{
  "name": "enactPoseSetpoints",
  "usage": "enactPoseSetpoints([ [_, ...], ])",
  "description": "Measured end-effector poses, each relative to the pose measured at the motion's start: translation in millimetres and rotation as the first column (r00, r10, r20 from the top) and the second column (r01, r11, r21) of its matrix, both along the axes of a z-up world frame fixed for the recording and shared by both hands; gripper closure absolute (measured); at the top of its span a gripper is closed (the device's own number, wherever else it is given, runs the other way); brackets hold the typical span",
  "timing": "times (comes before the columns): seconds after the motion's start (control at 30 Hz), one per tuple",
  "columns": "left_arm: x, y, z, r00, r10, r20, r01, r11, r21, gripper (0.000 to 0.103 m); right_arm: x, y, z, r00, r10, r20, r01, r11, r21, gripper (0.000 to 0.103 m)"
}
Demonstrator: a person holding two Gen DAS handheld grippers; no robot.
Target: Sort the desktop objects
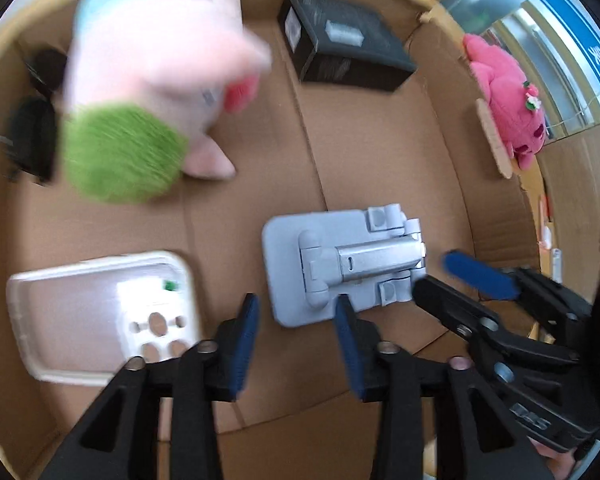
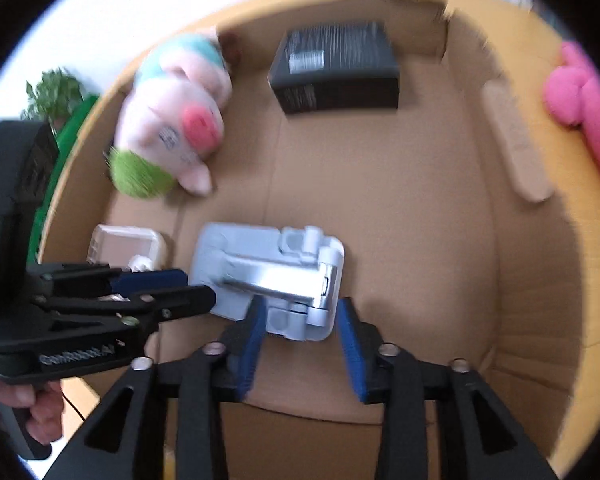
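With four items already lying inside the open cardboard box (image 2: 440,264), the sorting looks well advanced: a pink pig plush (image 2: 176,120) and a black carton (image 2: 336,68) sit toward the far wall, a clear phone case (image 1: 100,312) and a grey folding phone stand (image 2: 268,276) nearer the near wall. Both tools hang empty over the stand, the left gripper (image 1: 296,340) and the right gripper (image 2: 300,348) each with fingers spread and pinching nothing. A magenta plush (image 1: 504,100) lies outside the box beyond its right wall on the yellow bench (image 2: 588,240), apparently not yet sorted.
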State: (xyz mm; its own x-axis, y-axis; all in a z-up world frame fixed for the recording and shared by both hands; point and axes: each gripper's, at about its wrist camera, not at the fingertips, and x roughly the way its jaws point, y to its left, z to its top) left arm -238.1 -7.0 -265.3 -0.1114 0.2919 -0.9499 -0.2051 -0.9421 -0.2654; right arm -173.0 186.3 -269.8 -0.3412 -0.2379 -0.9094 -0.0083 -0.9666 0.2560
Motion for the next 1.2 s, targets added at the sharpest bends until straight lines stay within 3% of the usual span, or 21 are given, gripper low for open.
enactPoseSetpoints([
  [0.03, 6.4, -2.3, 12.8, 0.998, 0.006, -0.057, -0.007, 1.000, -0.016, 0.040, 8.4, -1.1, 10.6, 0.999, -0.008, -0.045, 0.009, 1.000, 0.012, 0.031],
  [0.07, 14.0, -5.2, 27.1, 0.989, 0.090, -0.121, -0.096, 0.994, -0.046, 0.027, 16.7, -3.3, 18.9, 0.997, -0.010, -0.082, 0.012, 0.999, 0.030, 0.024],
  [0.13, 28.4, -13.8, 53.1, 0.968, 0.122, -0.219, -0.151, 0.981, -0.119, 0.010, 35.6, -9.8, 31.6, 0.990, 0.000, -0.142, 0.011, 0.997, 0.075, 0.022],
  [0.17, 33.3, -16.9, 61.5, 0.959, 0.136, -0.247, -0.174, 0.975, -0.137, 0.007, 38.4, -11.9, 35.5, 0.989, 0.008, -0.146, 0.005, 0.996, 0.087, 0.022],
  [0.3, 52.6, -37.7, 99.8, 0.921, 0.176, -0.348, -0.250, 0.952, -0.179, 0.006, 60.2, -21.2, 48.3, 0.992, -0.003, -0.126, 0.017, 0.994, 0.112, 0.022],
  [0.53, 92.5, -48.4, 159.1, 0.865, 0.132, -0.484, -0.261, 0.942, -0.209, 0.004, 72.6, -43.5, 108.9, 0.988, 0.015, -0.156, 0.001, 0.995, 0.104, 0.022],
  [0.87, 148.6, -61.3, 210.6, 0.784, 0.162, -0.600, -0.306, 0.941, -0.146, 0.001, 108.0, -60.3, 175.9, 0.977, -0.021, -0.210, 0.051, 0.989, 0.136, 0.022],
  [1.2, 186.3, -58.4, 231.1, 0.772, 0.148, -0.619, -0.274, 0.955, -0.114, 0.001, 145.8, -72.1, 195.9, 0.976, -0.021, -0.217, 0.053, 0.988, 0.143, 0.022],
])
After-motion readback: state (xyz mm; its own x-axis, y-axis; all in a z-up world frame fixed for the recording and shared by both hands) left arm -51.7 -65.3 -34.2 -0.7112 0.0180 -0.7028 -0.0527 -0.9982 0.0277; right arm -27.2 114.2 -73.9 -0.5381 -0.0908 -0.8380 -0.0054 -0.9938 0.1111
